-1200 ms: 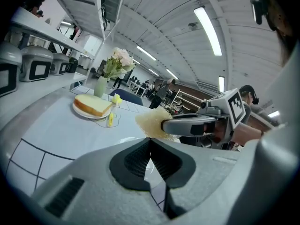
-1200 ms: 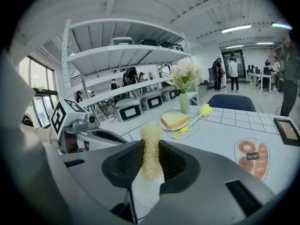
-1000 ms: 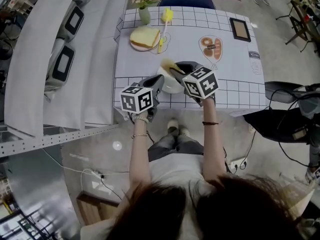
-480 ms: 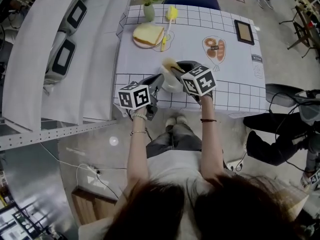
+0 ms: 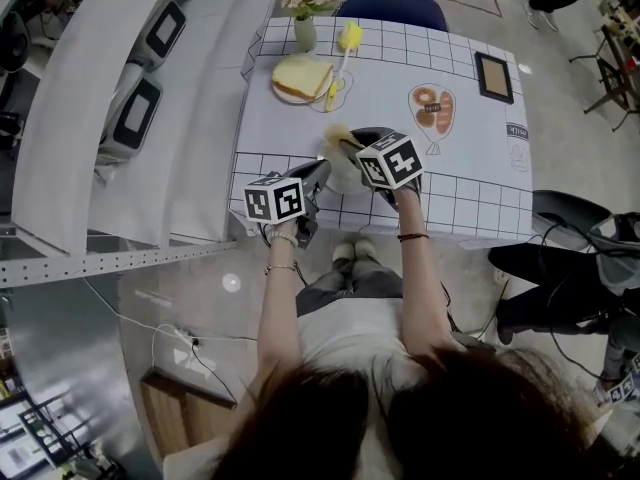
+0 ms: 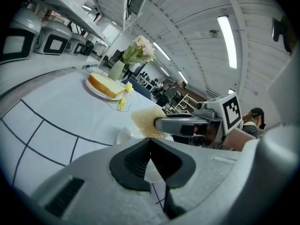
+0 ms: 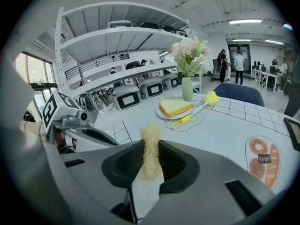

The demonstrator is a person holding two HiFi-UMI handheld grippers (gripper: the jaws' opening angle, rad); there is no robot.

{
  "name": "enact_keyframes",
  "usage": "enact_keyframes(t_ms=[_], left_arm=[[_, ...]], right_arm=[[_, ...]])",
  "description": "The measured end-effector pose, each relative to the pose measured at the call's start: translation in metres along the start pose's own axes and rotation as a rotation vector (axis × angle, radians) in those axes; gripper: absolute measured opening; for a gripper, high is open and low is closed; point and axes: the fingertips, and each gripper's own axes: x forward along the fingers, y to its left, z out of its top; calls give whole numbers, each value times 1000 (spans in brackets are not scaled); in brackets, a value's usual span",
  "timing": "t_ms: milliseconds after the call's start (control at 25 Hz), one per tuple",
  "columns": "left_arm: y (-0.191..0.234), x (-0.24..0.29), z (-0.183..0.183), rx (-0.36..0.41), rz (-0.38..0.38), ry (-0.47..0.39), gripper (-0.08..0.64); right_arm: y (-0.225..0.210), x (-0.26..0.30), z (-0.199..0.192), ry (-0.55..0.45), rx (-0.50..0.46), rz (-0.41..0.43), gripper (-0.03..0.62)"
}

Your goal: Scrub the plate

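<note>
A small white plate [image 5: 343,175] lies near the table's front edge. My left gripper [image 5: 320,173] is shut on the plate's near-left rim; a white sliver of the plate [image 6: 151,165] shows between its jaws. My right gripper [image 5: 350,141] is shut on a yellowish fibrous sponge [image 5: 337,135] and holds it over the plate's far side. In the left gripper view the sponge [image 6: 144,122] sits at the tip of the right gripper [image 6: 161,124], against the plate [image 6: 127,136]. In the right gripper view the sponge [image 7: 151,150] stands pinched upright between the jaws.
A slice of bread on a plate [image 5: 300,76], a yellow brush [image 5: 344,43] and a vase of flowers [image 5: 308,13] stand at the far side of the gridded tablecloth [image 5: 470,183]. A small picture frame [image 5: 493,76] lies far right. White shelving [image 5: 90,118] runs along the left.
The head view has drifted a little. Both grippers stay at the plate with the same holds; the sponge has shifted only slightly over the plate.
</note>
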Motion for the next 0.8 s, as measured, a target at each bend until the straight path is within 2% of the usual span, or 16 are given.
enact_keyframes(t_ms=[320, 560, 800], left_arm=[[0, 2, -5, -27, 22, -11, 11], [3, 7, -7, -23, 33, -4, 11], [3, 8, -11, -21, 34, 13, 11]], right_arm=[[-3, 8, -10, 31, 0, -5, 80], [-11, 15, -19, 71, 6, -18, 80], [-10, 19, -21, 82, 16, 3, 80]])
